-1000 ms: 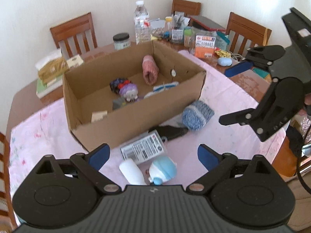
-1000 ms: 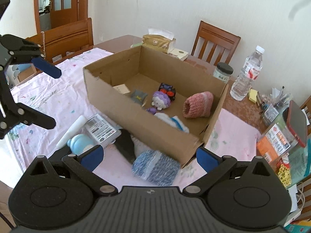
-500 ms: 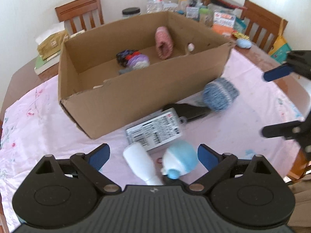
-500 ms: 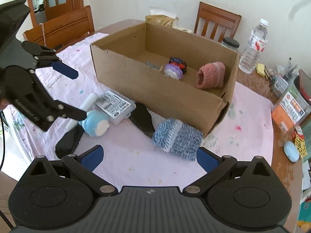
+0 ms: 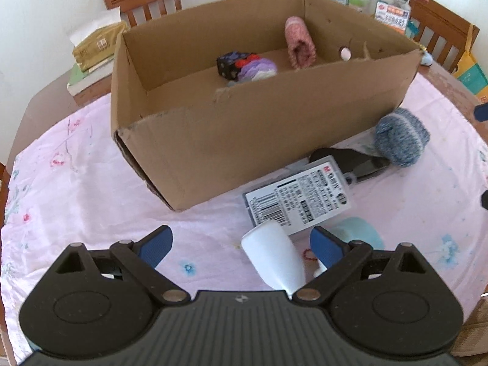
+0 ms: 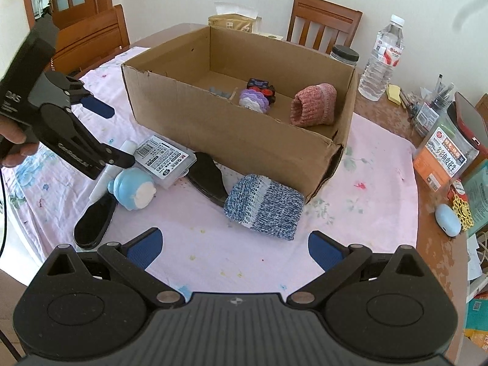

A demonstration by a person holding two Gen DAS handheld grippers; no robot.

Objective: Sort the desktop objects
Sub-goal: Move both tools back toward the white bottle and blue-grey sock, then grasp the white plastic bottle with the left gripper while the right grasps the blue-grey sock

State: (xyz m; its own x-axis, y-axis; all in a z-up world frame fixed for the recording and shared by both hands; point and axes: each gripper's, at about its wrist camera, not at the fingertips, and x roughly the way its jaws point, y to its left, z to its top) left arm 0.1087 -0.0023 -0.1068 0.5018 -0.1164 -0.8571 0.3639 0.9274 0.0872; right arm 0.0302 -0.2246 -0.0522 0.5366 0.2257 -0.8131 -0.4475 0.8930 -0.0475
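An open cardboard box (image 5: 244, 128) (image 6: 244, 134) stands on the pink cloth and holds a pink knit roll (image 5: 300, 42), a purple toy (image 5: 256, 68) and a black cube (image 5: 231, 64). In front of it lie a white tube (image 5: 271, 256) (image 6: 100, 183), a light-blue figurine (image 5: 357, 235) (image 6: 134, 189), a labelled plastic case (image 5: 299, 201) (image 6: 166, 160), a black flat piece (image 5: 350, 161) (image 6: 207, 180) and a blue knit roll (image 5: 399, 140) (image 6: 265, 207). My left gripper (image 5: 241, 244) (image 6: 120, 136) is open, with the tube lying between its fingers. My right gripper (image 6: 235, 247) is open just short of the blue knit roll.
A second black flat piece (image 6: 94, 222) lies near the table's front edge. Right of the box stand a water bottle (image 6: 384, 58), a jar (image 6: 344, 55) and cluttered stationery (image 6: 439, 152). Behind the box are a tissue pack (image 5: 97, 45) and wooden chairs (image 6: 323, 21).
My left gripper has dropped low and forward, so the white tube now lies between its fingers. My right gripper has come lower and nearer the blue knit roll.
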